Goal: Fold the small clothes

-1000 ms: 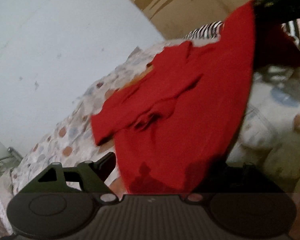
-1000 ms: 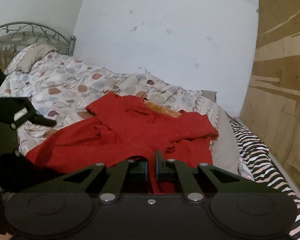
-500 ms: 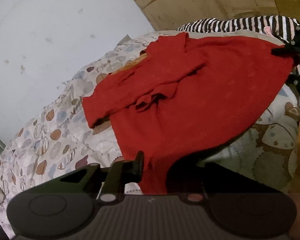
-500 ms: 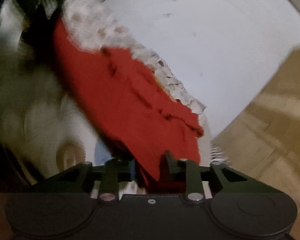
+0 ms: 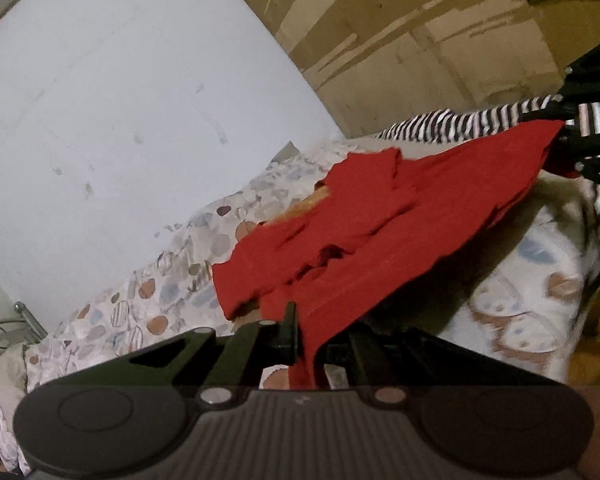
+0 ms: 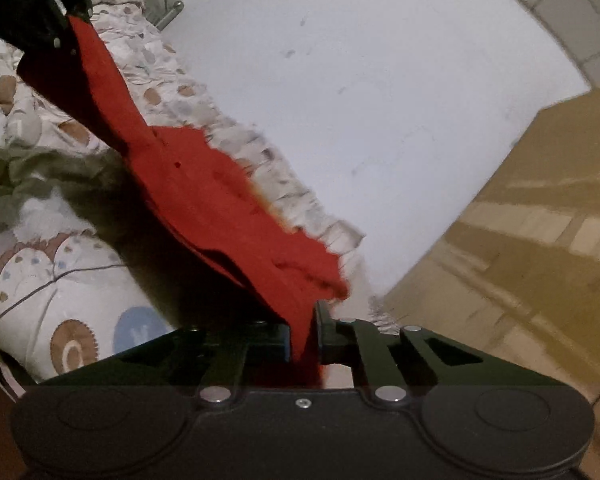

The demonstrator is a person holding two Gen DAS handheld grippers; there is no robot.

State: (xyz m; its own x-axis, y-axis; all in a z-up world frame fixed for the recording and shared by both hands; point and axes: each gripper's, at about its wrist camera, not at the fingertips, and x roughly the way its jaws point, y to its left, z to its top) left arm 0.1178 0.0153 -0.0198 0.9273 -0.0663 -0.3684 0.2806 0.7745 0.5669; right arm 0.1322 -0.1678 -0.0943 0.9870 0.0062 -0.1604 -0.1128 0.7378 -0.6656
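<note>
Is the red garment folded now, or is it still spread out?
Not folded: the red garment is stretched between the left gripper and right gripper, its far part lying rumpled on the bedspread.

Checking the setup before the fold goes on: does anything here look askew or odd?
Both grippers, left and right, are shut on the red garment. It hangs between them unevenly, its far part bunched and crumpled on the quilt. Nothing looks torn or spilled.

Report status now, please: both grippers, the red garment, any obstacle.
Left gripper shut on red garment. Right gripper shut on its other edge. Garment stretched between them above quilt. No obstacle seen.
</note>
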